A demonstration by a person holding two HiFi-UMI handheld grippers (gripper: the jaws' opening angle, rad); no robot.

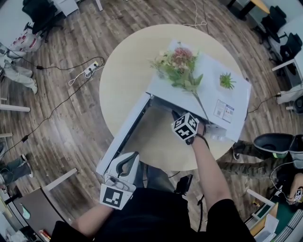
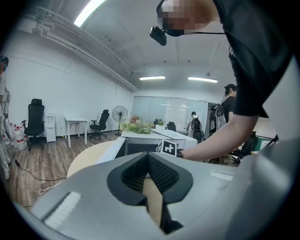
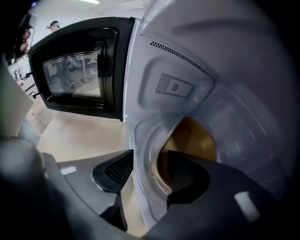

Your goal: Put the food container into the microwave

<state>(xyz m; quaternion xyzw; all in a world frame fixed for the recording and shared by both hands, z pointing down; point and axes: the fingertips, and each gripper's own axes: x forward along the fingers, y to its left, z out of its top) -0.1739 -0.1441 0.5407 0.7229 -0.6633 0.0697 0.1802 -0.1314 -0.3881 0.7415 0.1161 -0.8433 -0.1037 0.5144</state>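
Note:
The white microwave [image 1: 208, 94] stands on the round table [image 1: 125, 71] with its door [image 1: 124, 139] swung open to the left. My right arm reaches into its cavity; the marker cube [image 1: 184, 126] shows, the fingertips are hidden there. In the right gripper view my right gripper [image 3: 147, 173] is open inside the cavity, the rim of the clear food container [image 3: 192, 138] with brown contents standing between its pads [image 3: 117, 171] without being pressed. The black-framed door [image 3: 77, 75] shows at the left. My left gripper [image 1: 127, 163] [image 2: 149, 161] hovers shut and empty by the door's outer end.
A bunch of flowers [image 1: 177, 64], a small green plant [image 1: 227, 80] and a label [image 1: 223, 111] lie on the microwave's top. A power strip [image 1: 90, 70] with cables is on the wooden floor. Office chairs [image 1: 40, 14] and seated people's legs [image 1: 16, 71] ring the table.

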